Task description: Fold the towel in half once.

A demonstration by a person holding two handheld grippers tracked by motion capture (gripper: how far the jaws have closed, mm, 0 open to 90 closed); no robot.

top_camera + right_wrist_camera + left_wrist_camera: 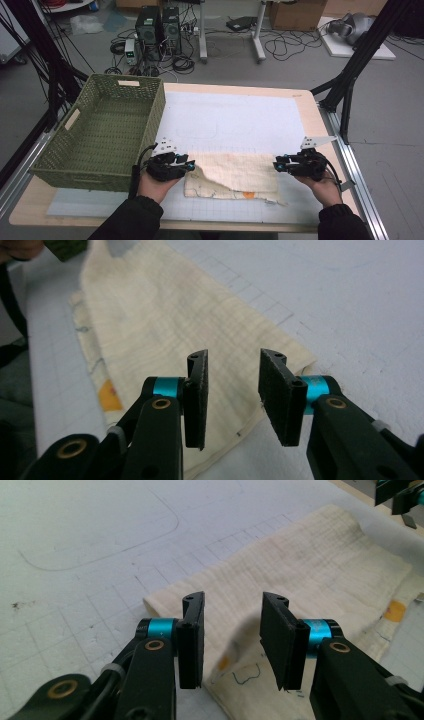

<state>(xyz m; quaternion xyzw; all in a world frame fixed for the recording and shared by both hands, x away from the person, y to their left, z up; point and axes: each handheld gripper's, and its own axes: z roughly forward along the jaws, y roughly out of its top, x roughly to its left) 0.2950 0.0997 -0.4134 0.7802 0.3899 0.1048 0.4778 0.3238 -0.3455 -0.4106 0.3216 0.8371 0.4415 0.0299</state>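
While claws (232, 640) gape, basket (102, 130) overhead

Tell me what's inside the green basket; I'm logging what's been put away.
The green basket holds nothing on its visible woven floor. Its near wall hides the strip of floor just behind it.

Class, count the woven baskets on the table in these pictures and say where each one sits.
1. The green woven basket sits on the table's left side, beside the cream cloth. None seems hidden.
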